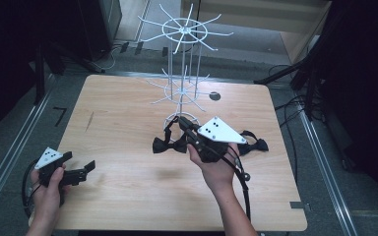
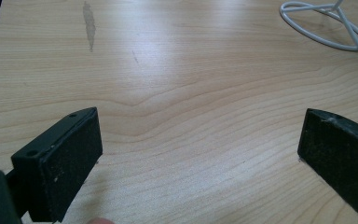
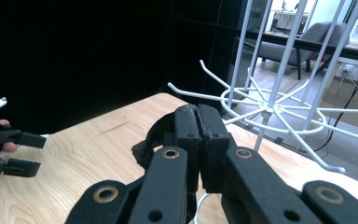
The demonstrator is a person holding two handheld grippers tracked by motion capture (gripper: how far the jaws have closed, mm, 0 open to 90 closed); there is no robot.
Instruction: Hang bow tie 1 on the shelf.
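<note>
At the lower left of the high view the left gripper (image 1: 81, 172) hovers low over the wooden table (image 1: 128, 128), held in the person's left hand (image 1: 47, 184). Its jaws stand wide apart with nothing between them — in the left gripper view bare wood grain lies between the two black pads (image 2: 70, 158), and the white ring base of the wire rack (image 2: 326, 28) sits at the upper right of that frame.

Toward the centre of the high view a black bow tie (image 1: 170, 144) hangs just in front of the rack (image 1: 183, 73) (a white wire stand with two tiers of radiating hooks). The right gripper (image 1: 183, 125) has its jaws pressed together on the tie's strap; in the right gripper view the pads (image 3: 198, 140) meet tightly, and a dark loop (image 3: 154, 140) that seems to be the strap shows at their left side, though the pinched part itself is hard to make out. The right hand (image 1: 216, 164) holds this gripper lifted off the table.

Further right, a second bow tie (image 1: 256, 144) lies flat on the wood — partly hidden behind the gripper's grey plate.
</note>
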